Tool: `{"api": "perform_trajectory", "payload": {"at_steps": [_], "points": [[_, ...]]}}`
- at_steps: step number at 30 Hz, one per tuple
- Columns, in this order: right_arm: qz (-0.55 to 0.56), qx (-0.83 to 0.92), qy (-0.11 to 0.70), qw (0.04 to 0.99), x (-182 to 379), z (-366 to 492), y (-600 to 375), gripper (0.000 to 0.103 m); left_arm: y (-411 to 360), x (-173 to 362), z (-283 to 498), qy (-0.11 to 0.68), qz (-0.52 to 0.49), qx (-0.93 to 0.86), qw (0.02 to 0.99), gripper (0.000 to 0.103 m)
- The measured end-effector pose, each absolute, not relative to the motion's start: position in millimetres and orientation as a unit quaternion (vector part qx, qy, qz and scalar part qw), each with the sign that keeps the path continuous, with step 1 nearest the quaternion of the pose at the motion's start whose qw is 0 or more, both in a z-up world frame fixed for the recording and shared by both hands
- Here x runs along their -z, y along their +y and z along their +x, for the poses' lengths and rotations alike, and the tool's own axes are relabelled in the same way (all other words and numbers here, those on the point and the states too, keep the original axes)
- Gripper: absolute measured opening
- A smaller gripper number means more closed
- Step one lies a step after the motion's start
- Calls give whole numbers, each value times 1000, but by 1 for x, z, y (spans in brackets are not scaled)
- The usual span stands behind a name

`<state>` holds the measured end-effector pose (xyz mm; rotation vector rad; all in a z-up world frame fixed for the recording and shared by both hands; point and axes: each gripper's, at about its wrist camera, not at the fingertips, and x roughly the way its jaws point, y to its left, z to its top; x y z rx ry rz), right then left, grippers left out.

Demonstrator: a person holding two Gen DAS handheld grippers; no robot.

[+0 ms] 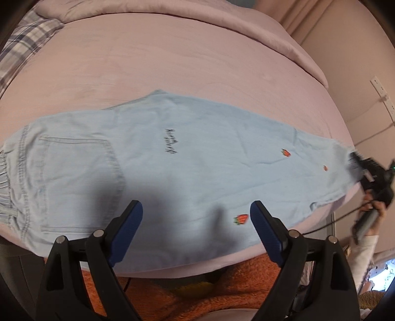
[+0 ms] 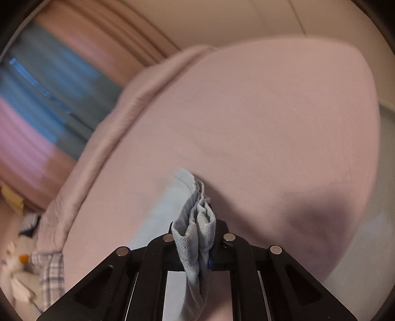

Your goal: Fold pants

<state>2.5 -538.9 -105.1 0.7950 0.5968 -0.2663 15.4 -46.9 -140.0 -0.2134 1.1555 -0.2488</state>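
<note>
Light blue pants (image 1: pixel 187 158) with small strawberry patches lie flat across a pink bed sheet (image 1: pixel 172 64), waistband and back pocket at the left, leg ends at the right. My left gripper (image 1: pixel 196 219) hangs above the pants' near edge, open, with nothing between its blue pads (image 1: pixel 130 222). At the far right, my right gripper (image 1: pixel 363 165) holds the leg ends. In the right wrist view that gripper (image 2: pixel 196 234) is shut on a bunched fold of the pants' hem (image 2: pixel 195 222), which sticks up between the jaws.
A plaid cloth (image 1: pixel 22 47) lies at the bed's back left corner and a folded pink duvet (image 1: pixel 172 12) runs along the back. An orange fuzzy garment (image 1: pixel 197 291) is below the near bed edge. A wall socket strip (image 1: pixel 381 93) is at the right.
</note>
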Motion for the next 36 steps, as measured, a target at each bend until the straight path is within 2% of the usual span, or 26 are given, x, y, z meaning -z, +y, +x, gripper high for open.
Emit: {"api": "perform_trajectory", "payload": {"at_steps": [6, 13, 17, 23, 29, 36], "points": [[288, 38, 240, 926, 18, 9, -468, 10, -17, 142, 14, 538, -119, 80, 831, 89], [198, -107, 248, 942, -23, 26, -355, 10, 12, 137, 6, 529, -139, 51, 836, 89], [179, -187, 284, 923, -12, 42, -299, 10, 19, 137, 1, 527, -146, 43, 836, 90], [140, -224, 378, 887, 35, 65, -238, 10, 23, 137, -2, 529, -150, 41, 834, 90], [123, -244, 379, 884, 32, 47, -224, 10, 28, 140, -4, 528, -154, 41, 834, 90], [81, -238, 476, 843, 96, 50, -201, 10, 30, 142, -3, 534, -151, 43, 831, 90]]}}
